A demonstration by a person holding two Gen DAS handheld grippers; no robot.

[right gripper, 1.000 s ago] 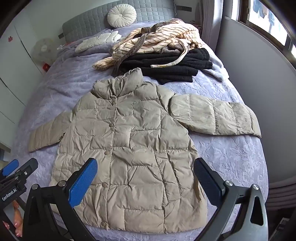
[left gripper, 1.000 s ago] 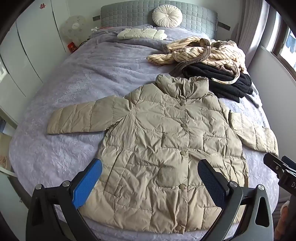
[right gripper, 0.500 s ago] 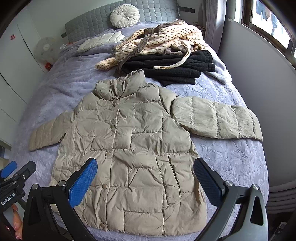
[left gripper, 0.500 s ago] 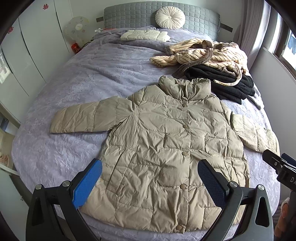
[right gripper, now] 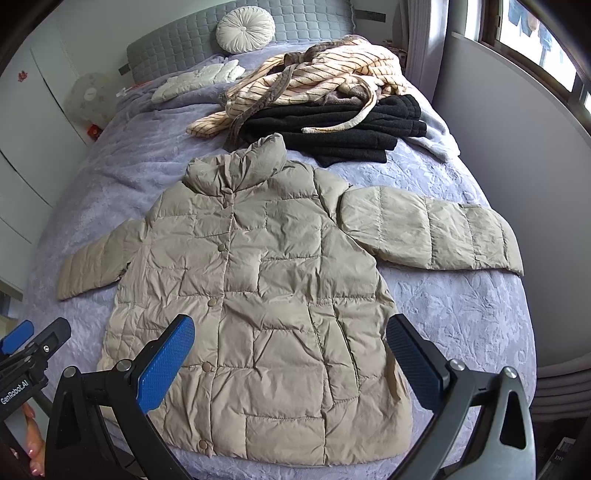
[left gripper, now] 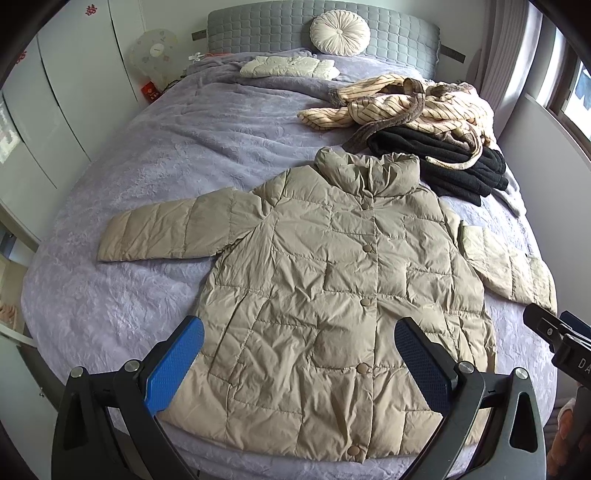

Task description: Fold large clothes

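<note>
Your left gripper (left gripper: 299, 363) is released, its jaws spread wide and holding nothing, and it hovers over the lower hem of the beige puffer jacket (left gripper: 332, 295). Your right gripper (right gripper: 290, 363) is likewise spread apart and empty, above the same hem from the other side.

The jacket lies flat and buttoned on the purple bed (left gripper: 147, 184), front up, directly ahead of both grippers, collar pointing away from you. Seen from the left gripper, one sleeve (left gripper: 162, 232) stretches out ahead and to the left; the other sleeve (right gripper: 432, 232) reaches ahead and to the right of your right gripper, toward the edge of the bed.

Beyond the collar, farther ahead and to the right, a striped robe (left gripper: 406, 103) is heaped on top of folded black clothes (left gripper: 450, 162). A small white garment (left gripper: 288, 67) lies far ahead near the grey headboard (left gripper: 258, 29), where a round cushion (left gripper: 340, 31) leans.
</note>
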